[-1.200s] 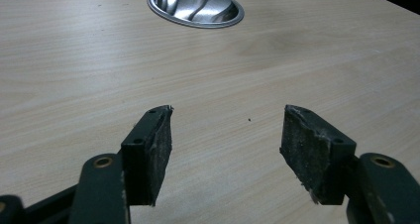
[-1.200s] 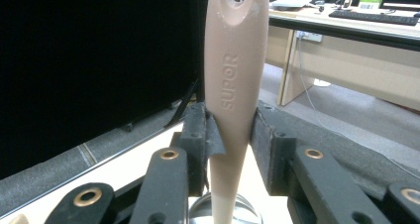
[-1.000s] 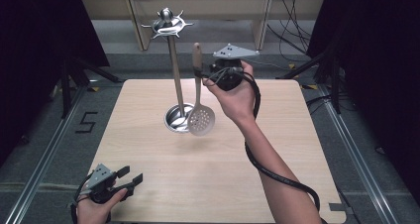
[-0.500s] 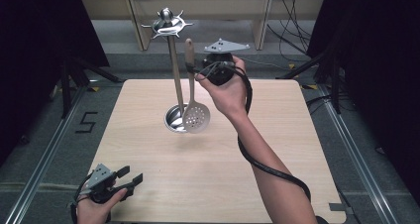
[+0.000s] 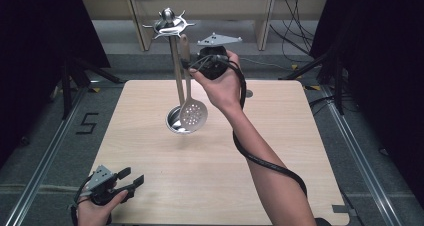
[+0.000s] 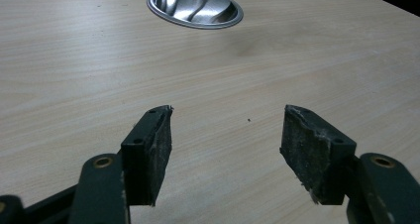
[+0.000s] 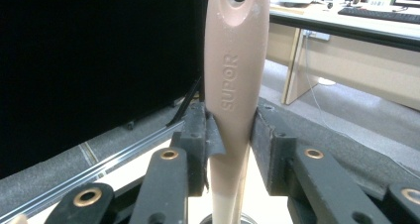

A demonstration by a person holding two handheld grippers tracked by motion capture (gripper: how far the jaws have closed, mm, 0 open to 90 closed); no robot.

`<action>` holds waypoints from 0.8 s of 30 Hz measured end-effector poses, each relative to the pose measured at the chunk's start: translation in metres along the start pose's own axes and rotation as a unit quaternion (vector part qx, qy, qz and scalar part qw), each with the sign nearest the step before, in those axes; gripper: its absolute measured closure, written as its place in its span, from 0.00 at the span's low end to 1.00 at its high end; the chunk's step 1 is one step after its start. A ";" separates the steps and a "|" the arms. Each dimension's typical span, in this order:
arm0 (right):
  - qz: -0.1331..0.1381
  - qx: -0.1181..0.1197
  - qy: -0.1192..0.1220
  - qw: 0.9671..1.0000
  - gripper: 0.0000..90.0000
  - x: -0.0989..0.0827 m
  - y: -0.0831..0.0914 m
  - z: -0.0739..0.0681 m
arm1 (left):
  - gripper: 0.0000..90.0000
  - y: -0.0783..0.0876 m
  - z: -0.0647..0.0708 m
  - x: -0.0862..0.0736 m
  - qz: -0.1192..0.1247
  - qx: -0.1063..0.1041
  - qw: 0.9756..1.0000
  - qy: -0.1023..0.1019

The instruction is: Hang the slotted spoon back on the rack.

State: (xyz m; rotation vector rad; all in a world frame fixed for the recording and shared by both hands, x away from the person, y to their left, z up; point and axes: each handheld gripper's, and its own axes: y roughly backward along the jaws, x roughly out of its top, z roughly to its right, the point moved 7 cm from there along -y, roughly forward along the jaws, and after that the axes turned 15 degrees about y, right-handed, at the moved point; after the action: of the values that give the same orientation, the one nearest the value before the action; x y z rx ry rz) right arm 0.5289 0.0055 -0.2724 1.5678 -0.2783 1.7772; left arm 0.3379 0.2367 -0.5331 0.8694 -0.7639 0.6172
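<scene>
Setting: a lab or recording rig, not a kitchen.
Work surface: bare wooden table [image 5: 210, 176] between metal floor rails [image 5: 42, 166].
Surround: black curtains [image 5: 45, 31], loose cables [image 5: 295, 31].
Background: office desks with a keyboard [image 7: 381, 15].

The desk [image 5: 150, 136] is pale wood-grain laminate, smooth and matt. Ahead of the left claw [image 6: 228, 135], whose black pads [image 6: 153, 154] look rough, worn and crumbled at the edges, the stand's round base [image 6: 195, 8] is polished, mirror-bright metal. Between the right claw's [image 7: 233, 135] matt black pads, the skimmer's handle [image 7: 235, 70] is smooth, satin beige plastic with embossed lettering. Below that claw, the skimmer's perforated bowl [image 5: 193, 115] is shiny steel.
</scene>
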 end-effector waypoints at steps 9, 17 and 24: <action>-0.008 0.005 -0.007 1.000 0.77 0.001 -0.008 0.000 | 0.39 0.001 -0.001 0.000 -0.001 0.002 1.000 -0.003; -0.017 0.013 -0.018 1.000 0.76 0.001 -0.016 0.002 | 0.39 0.001 -0.001 0.000 0.000 0.001 1.000 -0.002; 0.009 -0.004 -0.004 1.000 0.47 -0.010 0.007 -0.003 | 0.39 0.004 -0.002 0.001 0.003 0.003 1.000 0.000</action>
State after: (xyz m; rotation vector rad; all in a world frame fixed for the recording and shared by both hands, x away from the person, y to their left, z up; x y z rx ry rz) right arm 0.5221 -0.0013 -0.2806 1.5711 -0.3033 1.7827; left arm 0.3364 0.2408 -0.5316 0.8727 -0.7643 0.6255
